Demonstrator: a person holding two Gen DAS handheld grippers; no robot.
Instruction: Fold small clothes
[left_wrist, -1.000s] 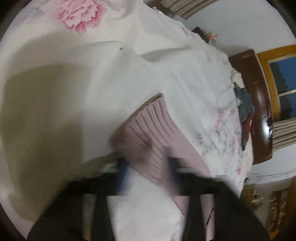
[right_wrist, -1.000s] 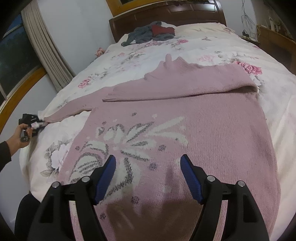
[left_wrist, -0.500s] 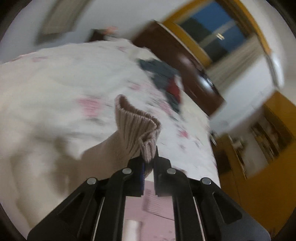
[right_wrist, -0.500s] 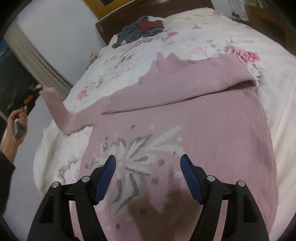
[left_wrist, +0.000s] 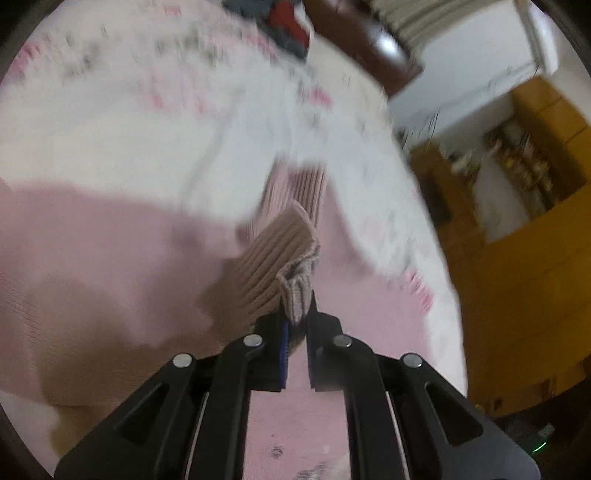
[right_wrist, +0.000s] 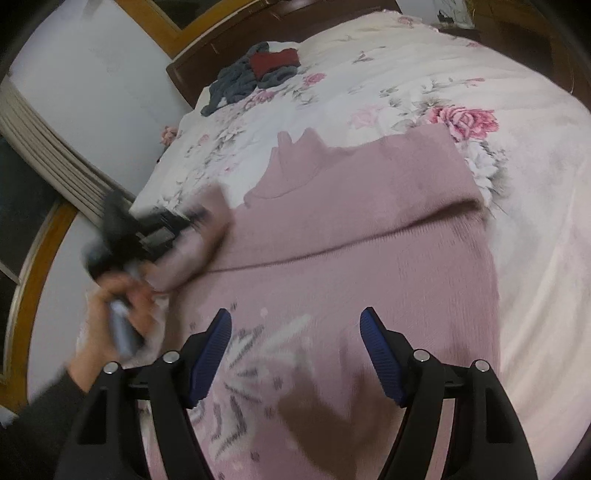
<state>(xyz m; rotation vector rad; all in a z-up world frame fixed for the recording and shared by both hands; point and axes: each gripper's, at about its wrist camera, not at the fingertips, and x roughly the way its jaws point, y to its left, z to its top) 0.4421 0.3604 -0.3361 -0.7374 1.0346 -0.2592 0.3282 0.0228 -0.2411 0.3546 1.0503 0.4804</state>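
Observation:
A pink knitted sweater (right_wrist: 369, 258) with a white and grey flower pattern lies spread on the floral bedspread (right_wrist: 406, 85); one sleeve is folded across its chest. My left gripper (left_wrist: 295, 325) is shut on the ribbed cuff (left_wrist: 284, 266) of the other sleeve, lifted above the sweater body (left_wrist: 92, 258). In the right wrist view that left gripper (right_wrist: 195, 218) appears blurred at the sweater's left shoulder, held by a hand (right_wrist: 110, 317). My right gripper (right_wrist: 295, 332) hovers open over the sweater's lower front, nothing between its blue pads.
A heap of grey and red clothes (right_wrist: 255, 74) lies near the dark wooden headboard (right_wrist: 207, 51). A curtain (right_wrist: 44, 140) and window frame stand at the left. Yellow wooden furniture (left_wrist: 517, 221) stands beyond the bed's edge in the left wrist view.
My left gripper closed on the sleeve cuff, lifted it off the bedspread and carried it inward over the sweater's shoulder. The right gripper stayed open above the hem area.

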